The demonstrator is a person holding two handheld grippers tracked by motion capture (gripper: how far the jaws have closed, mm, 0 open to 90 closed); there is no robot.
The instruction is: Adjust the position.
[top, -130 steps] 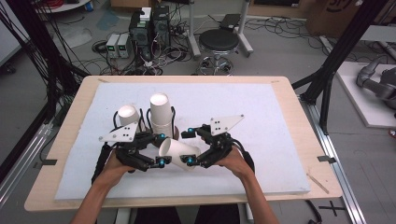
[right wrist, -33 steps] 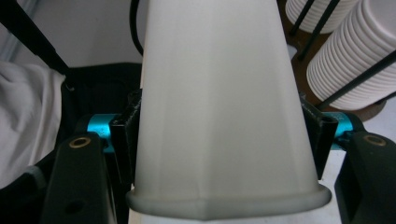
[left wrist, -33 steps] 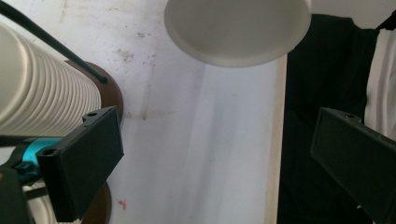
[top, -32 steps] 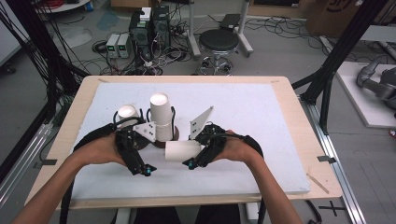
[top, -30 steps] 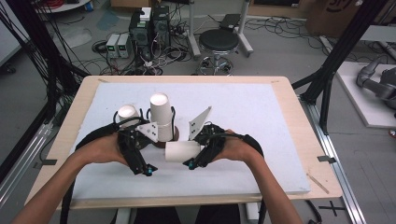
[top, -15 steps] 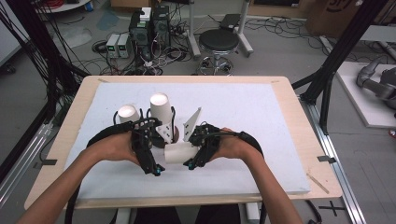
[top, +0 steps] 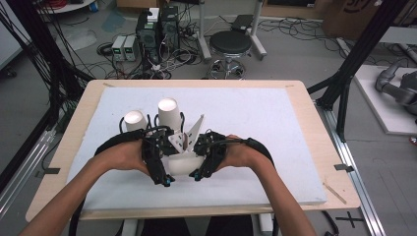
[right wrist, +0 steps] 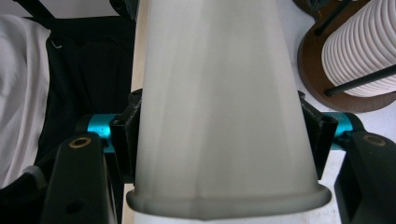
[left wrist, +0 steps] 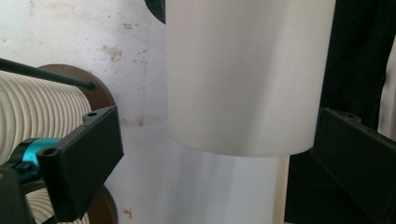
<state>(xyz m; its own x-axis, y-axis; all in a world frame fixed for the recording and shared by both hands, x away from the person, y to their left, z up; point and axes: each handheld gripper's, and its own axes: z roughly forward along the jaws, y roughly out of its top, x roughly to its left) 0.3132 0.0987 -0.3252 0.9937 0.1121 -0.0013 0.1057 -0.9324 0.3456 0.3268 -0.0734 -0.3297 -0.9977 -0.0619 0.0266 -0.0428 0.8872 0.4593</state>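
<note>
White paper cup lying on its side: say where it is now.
High view: the white paper cup lies near the table's front edge, between the left gripper and right gripper, before two upright cup stacks.

White cup (top: 184,164) mostly covered by both grippers and grey plate in high view; rim and base not visible there. Left gripper (left wrist: 205,154) view: cup top cut by upper edge, right jaw cut by frame edge, pad contact with cup wall can't tell. Right gripper (right wrist: 224,135) view: cup far end runs off top, pads hidden behind cup wall. Ribbed cup stack (right wrist: 362,56) clipped at right edge.
</note>
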